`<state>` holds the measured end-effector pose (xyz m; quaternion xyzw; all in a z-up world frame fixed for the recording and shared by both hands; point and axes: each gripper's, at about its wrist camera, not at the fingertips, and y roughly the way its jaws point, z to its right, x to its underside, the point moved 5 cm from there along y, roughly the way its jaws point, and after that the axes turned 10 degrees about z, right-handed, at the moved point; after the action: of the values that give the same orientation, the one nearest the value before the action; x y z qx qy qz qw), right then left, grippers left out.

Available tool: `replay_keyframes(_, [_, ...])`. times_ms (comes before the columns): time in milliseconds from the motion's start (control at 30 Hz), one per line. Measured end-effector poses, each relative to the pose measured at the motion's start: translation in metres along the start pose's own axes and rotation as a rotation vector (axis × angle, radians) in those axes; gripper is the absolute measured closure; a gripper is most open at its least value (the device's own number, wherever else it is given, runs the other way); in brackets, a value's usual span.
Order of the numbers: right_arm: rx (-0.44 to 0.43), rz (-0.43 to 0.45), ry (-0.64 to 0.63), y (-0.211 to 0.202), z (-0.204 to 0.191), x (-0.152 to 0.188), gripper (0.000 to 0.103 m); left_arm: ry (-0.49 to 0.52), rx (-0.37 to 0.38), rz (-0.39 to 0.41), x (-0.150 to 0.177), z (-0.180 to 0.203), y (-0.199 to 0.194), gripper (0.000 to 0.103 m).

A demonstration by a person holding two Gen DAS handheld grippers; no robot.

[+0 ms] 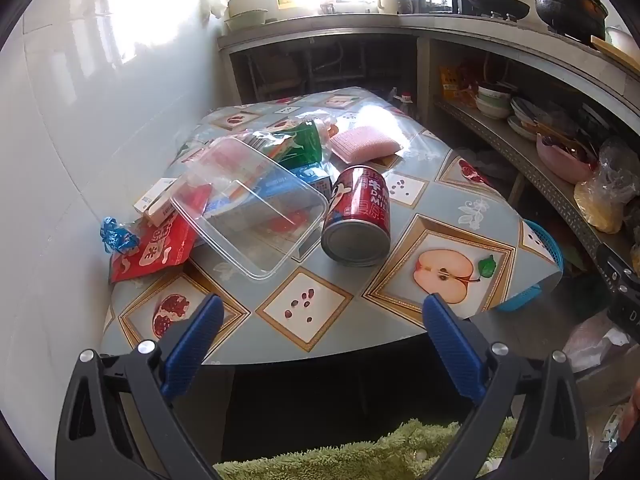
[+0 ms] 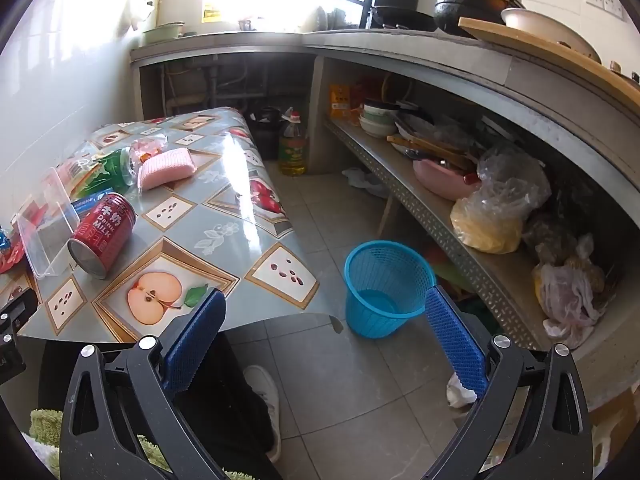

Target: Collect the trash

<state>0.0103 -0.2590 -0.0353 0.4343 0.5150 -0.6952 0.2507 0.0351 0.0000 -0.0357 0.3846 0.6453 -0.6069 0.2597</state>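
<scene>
Nothing collected yet — both the left gripper [image 1: 322, 310] and right gripper [image 2: 324, 308] hang empty, fingers apart, trash such as the can [image 1: 356, 216] mid-frame on the table [image 1: 404, 216], bin [image 2: 384, 286] waiting lower right — next, close on the can.

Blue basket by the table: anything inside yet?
Nothing visible inside the blue basket; its bare bottom shows. The right claw's finger hides a sliver of the near rim.

One red can [image 1: 356, 216], one clear tub [image 1: 250, 208], one blue basket [image 2: 384, 288], one pink sponge [image 1: 366, 142]
</scene>
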Motion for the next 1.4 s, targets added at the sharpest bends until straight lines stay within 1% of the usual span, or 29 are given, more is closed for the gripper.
replay_keyframes(800, [0.002, 0.006, -0.002, -0.0007, -0.0025, -0.0059, 0.008, -0.002, -0.005, 0.002, 0.0008, 0.0019, -0.0043, 0.006])
replay_keyframes(1400, [0.0, 0.013, -0.005, -0.0029, -0.0016, -0.009, 0.008, -0.009, -0.004, 0.0, -0.0007, -0.0015, 0.0015, 0.006])
